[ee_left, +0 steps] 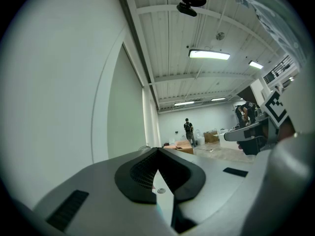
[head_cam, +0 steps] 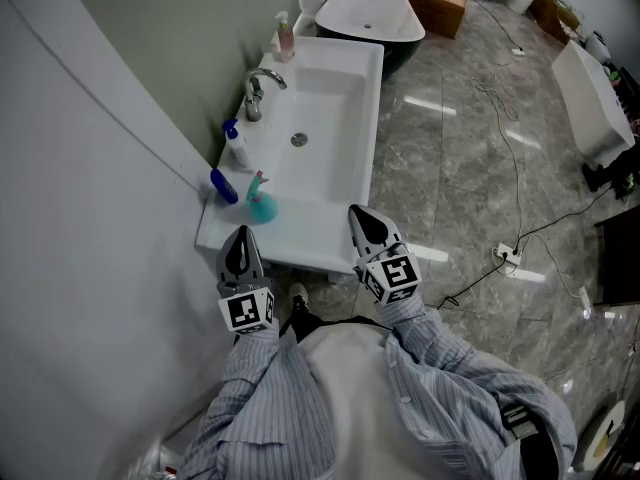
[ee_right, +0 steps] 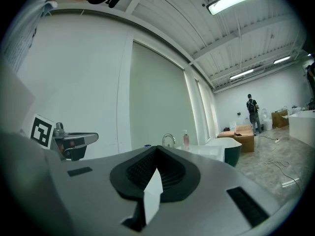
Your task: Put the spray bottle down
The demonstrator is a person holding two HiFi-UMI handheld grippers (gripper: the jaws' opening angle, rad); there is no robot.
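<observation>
Status check against the task: the spray bottle (head_cam: 261, 204), teal-bodied with a trigger head, stands upright on the near-left corner of the white sink (head_cam: 366, 118), on the flat ledge and not in the basin. Nothing grips it. Your left claw (head_cam: 240, 238) hangs just in front of the sink's near edge, a little short of the bottle and apart from it. In the left gripper view its jaws are pressed together at the tips with nothing between them. Your right claw (head_cam: 365, 222) sits at the near-right edge of the sink, well apart from the bottle. The right gripper view shows its jaws closed the same way, also empty. Both claws point level, out over the sink. Other items on the left ledge: a small blue thing (head_cam: 223, 186) lying just behind the bottle, a white bottle with a blue cap (head_cam: 236, 148) further back, then the faucet (head_cam: 256, 92), and a pink bottle (head_cam: 285, 36) at the far corner. None of these touches the spray bottle as far as the head view shows. Judgement: the put-down looks done, since the bottle rests on its own base and both claws are off it. What is left for you is little: perhaps only drawing the claws back. Whether the bottle sits fully steady on the ledge cannot be judged at this size.
</observation>
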